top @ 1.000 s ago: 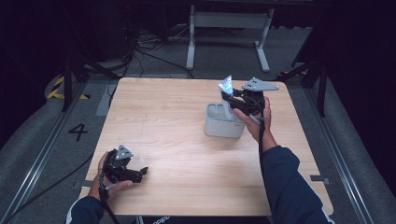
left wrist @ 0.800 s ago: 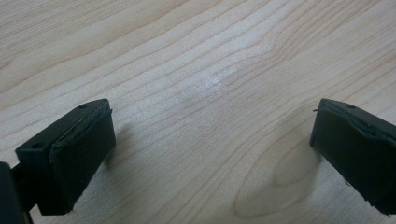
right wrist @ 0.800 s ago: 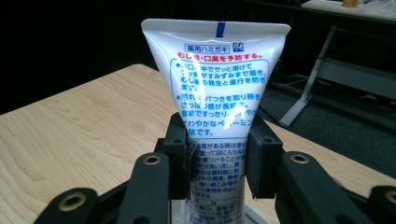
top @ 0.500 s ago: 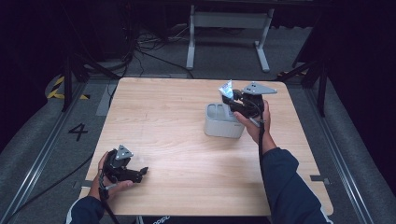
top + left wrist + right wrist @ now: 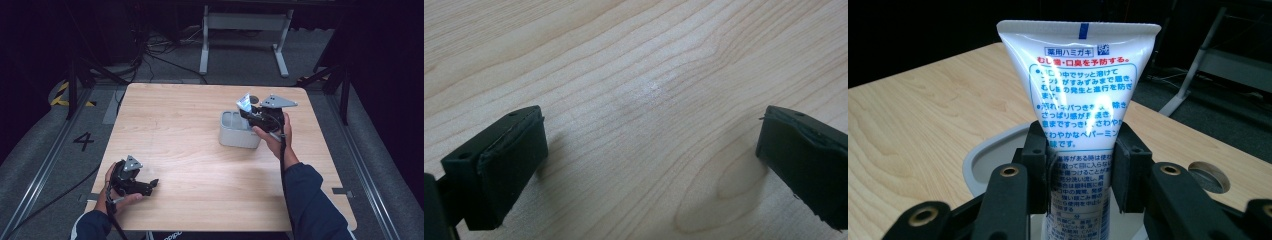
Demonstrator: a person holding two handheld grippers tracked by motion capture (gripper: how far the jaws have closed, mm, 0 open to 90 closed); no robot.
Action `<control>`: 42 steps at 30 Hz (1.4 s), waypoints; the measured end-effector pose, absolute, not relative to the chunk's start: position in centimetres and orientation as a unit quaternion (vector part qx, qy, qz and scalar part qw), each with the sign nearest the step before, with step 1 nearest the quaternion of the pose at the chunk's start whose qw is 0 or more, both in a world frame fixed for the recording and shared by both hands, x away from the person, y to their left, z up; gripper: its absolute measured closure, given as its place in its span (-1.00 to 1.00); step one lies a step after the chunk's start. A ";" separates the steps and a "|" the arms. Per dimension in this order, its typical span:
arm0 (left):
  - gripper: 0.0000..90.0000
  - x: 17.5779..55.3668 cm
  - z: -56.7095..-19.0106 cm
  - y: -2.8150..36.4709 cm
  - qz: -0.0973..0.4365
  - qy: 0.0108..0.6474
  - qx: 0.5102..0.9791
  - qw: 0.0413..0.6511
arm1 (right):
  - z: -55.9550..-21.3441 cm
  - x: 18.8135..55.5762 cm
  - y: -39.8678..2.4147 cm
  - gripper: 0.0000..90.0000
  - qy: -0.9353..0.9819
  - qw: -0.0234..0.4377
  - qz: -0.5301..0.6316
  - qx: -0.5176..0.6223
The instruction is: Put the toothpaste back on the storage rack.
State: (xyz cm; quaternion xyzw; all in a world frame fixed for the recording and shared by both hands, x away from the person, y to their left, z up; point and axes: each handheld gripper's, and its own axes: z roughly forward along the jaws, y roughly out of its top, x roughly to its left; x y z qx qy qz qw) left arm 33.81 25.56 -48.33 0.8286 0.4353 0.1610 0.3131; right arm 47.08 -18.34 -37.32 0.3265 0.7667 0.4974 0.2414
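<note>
A pale wooden table point(image 5: 190, 135) is standing on grey floor in a dark room. The right gripper point(image 5: 1079, 165) is clamping a white tube point(image 5: 1079, 95) upright, flat crimped end up, lower end pointing into a grey container point(image 5: 235, 131) near the table's far right side. The left gripper point(image 5: 649, 165) is resting near the front left corner, jaws apart over bare wood.

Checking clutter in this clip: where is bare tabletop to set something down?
The light wooden table is bare between the left gripper and the grey plastic bin. The right gripper crowds the bin with its white toothpaste tube.
</note>
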 end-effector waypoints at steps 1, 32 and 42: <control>-0.99 33.8 -48.3 25.6 0.160 0.435 0.829 0.313 | -37.4 47.0 -18.4 0.46 0.768 0.243 0.496 0.325; -0.98 33.7 -48.3 25.7 0.162 0.430 0.832 0.312 | -38.5 46.2 -19.0 0.43 0.800 0.232 0.452 0.320; -0.97 33.7 -48.3 25.7 0.162 0.430 0.832 0.312 | -37.8 45.5 -18.9 0.41 0.825 0.230 0.419 0.303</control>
